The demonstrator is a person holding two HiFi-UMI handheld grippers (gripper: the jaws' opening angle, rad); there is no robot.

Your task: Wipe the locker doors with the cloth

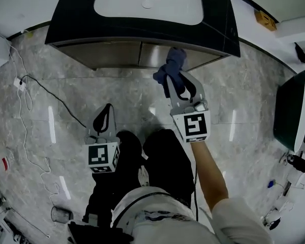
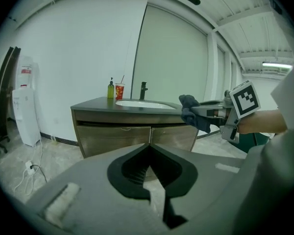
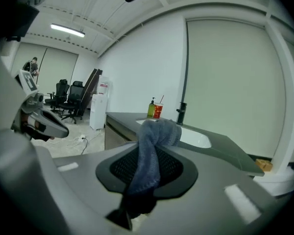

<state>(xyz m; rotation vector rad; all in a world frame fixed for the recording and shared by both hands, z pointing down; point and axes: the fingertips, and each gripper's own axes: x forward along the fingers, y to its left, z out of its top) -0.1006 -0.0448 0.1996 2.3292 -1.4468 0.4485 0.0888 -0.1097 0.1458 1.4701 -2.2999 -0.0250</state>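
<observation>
Blue-grey cloth (image 1: 174, 67) is bunched between the jaws of the right hand-held gripper (image 1: 177, 83), which pinch it at the middle; one end bulges past the tips, the other hangs back between the dark ribbed pads (image 3: 179, 168) in the right gripper view. In the head view the cloth lies over the top edge of the right-hand locker door (image 1: 162, 56), just under the lip of the dark surface (image 1: 66, 19); whether it touches the door I cannot tell. The left-hand locker door (image 1: 114, 55) stands beside it, both doors shut, brown and faintly glossy. A bare forearm (image 1: 211, 174) reaches forward behind the right hand-held gripper's marker cube (image 1: 193, 126).

The left hand-held gripper (image 1: 108, 110) hangs lower and to the left, well apart from the doors, over the grey marbled floor (image 1: 66, 100); its jaws are pressed together at the tips with nothing between them.

On the dark surface sit a white basin (image 1: 147, 1), a black tap (image 2: 143, 89), a yellow-green soap bottle (image 2: 110, 89) and a red cup (image 2: 119, 90); a white water dispenser (image 2: 24, 102) stands against the wall to the left; a black cable (image 1: 51, 93) trails across the floor.
</observation>
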